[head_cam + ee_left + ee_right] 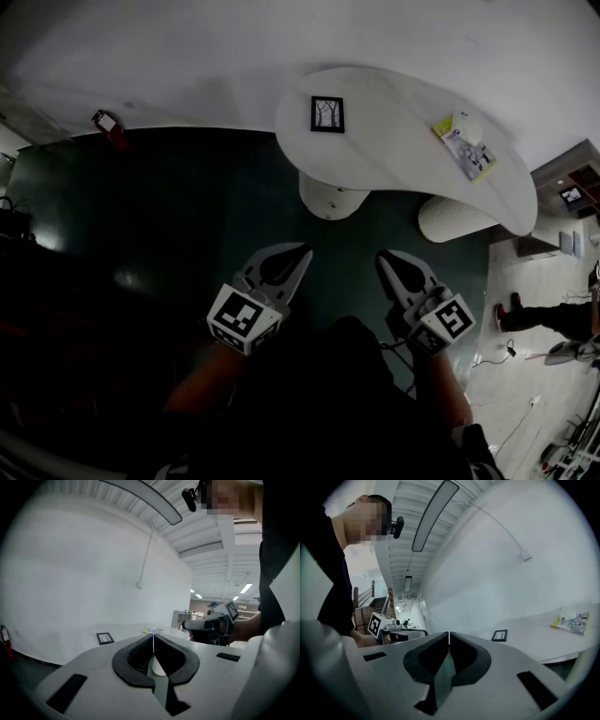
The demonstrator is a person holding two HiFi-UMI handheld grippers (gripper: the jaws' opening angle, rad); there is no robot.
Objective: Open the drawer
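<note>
The left tongs [302, 253] and right tongs [382, 256] are closed, empty, near the white table [394, 141]

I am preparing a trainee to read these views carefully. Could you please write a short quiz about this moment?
1. True or false: the left gripper and the right gripper both have their jaws together, with nothing between them.
2. Where is the small framed picture?
A. lying on the white table
B. on the dark floor
C. held by the right gripper
3. Short answer: can a drawer be seen in any of the three views?

Key: 1 true; 2 A; 3 no, none is in view.
</note>
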